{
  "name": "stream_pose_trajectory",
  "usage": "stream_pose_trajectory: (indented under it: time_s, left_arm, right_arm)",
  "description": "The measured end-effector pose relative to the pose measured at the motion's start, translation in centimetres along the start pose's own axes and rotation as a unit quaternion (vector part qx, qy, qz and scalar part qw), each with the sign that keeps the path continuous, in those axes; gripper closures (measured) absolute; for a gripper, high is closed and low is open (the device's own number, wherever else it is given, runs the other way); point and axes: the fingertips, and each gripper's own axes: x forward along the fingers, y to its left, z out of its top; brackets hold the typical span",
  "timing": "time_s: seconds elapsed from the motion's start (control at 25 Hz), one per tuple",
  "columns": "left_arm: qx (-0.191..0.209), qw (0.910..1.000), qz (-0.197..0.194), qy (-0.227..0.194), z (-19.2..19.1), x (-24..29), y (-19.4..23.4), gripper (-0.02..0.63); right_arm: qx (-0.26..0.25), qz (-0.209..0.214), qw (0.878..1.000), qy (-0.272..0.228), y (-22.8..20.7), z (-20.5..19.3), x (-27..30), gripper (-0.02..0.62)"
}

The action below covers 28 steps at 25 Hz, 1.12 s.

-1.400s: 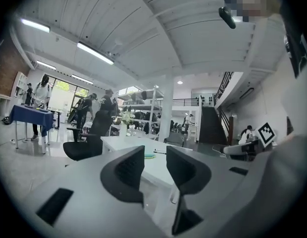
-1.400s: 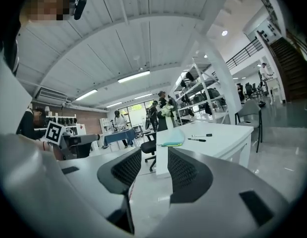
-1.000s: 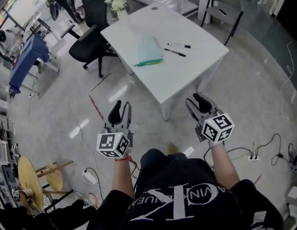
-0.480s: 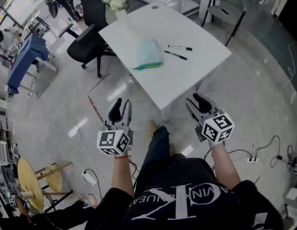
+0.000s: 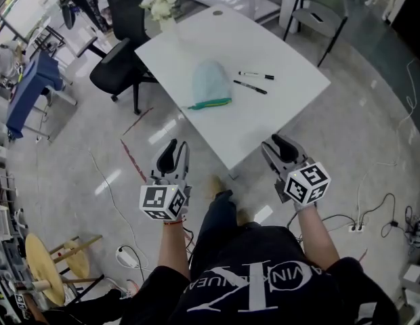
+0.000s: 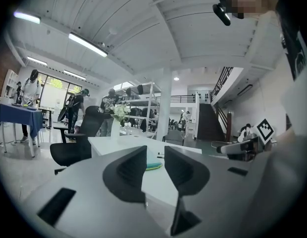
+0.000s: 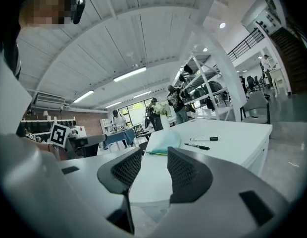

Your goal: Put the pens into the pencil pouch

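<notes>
A pale teal pencil pouch (image 5: 211,83) lies on the white table (image 5: 278,117), with two black pens (image 5: 256,75) (image 5: 250,87) just to its right. Both grippers hang in the air short of the table's near corner. My left gripper (image 5: 173,153) is open; its jaws have just been closing a little, with nothing between them. My right gripper (image 5: 281,144) is open and empty too. The left gripper view shows the pouch (image 6: 153,165) far off between the jaws. In the right gripper view the pouch (image 7: 163,143) and the pens (image 7: 203,139) (image 7: 196,146) lie ahead.
A vase of flowers (image 5: 162,5) stands at the table's far corner. A black office chair (image 5: 115,70) is left of the table, a grey chair (image 5: 318,12) behind it. Cables and a power strip (image 5: 125,252) lie on the floor. Wooden stools (image 5: 44,263) stand at lower left.
Both grippers have moved forward toward the table, which now sits lower and nearer in the head view. The person's leg has stepped forward.
</notes>
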Motion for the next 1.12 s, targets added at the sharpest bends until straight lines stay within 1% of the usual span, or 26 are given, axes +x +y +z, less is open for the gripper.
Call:
stream_pose_trajectory:
  time_s: [0.2,0.52,0.64,0.8,0.88,0.96,1.04,1.12]
  left_arm:
    - [-0.009,0.9999,-0.009,0.006,-0.5,3.3,1.7,0.495]
    - [-0.021,0.9982,-0.041,0.038,-1.6,9.3,5.2,0.491]
    - [-0.02,0.9965,-0.058,0.057,-2.3,11.8,6.1,0.48]
    - [-0.008,0.9911,-0.088,0.099,-4.1,14.7,6.4,0.453]
    - [0.013,0.9863,-0.106,0.126,-5.1,16.1,6.3,0.441]
    - [0.054,0.9775,-0.128,0.159,-6.4,17.4,6.0,0.427]
    - [0.109,0.9644,-0.151,0.188,-7.5,18.6,5.6,0.411]
    - [0.166,0.9487,-0.17,0.209,-8.5,19.7,5.3,0.39]
  right_arm:
    - [0.003,-0.006,1.0,0.011,-1.4,0.2,2.8,0.422]
    - [0.016,-0.022,0.999,0.036,-3.9,0.4,8.3,0.422]
    - [0.023,-0.029,0.998,0.045,-4.8,0.4,10.2,0.422]
    - [0.033,-0.04,0.997,0.059,-5.8,0.0,11.8,0.42]
    - [0.036,-0.048,0.996,0.066,-6.2,-0.1,12.4,0.42]
    - [0.04,-0.057,0.995,0.072,-6.9,-0.3,12.9,0.42]
    - [0.045,-0.066,0.994,0.076,-7.6,-0.5,13.5,0.42]
    - [0.049,-0.073,0.993,0.082,-8.1,-0.8,13.9,0.42]
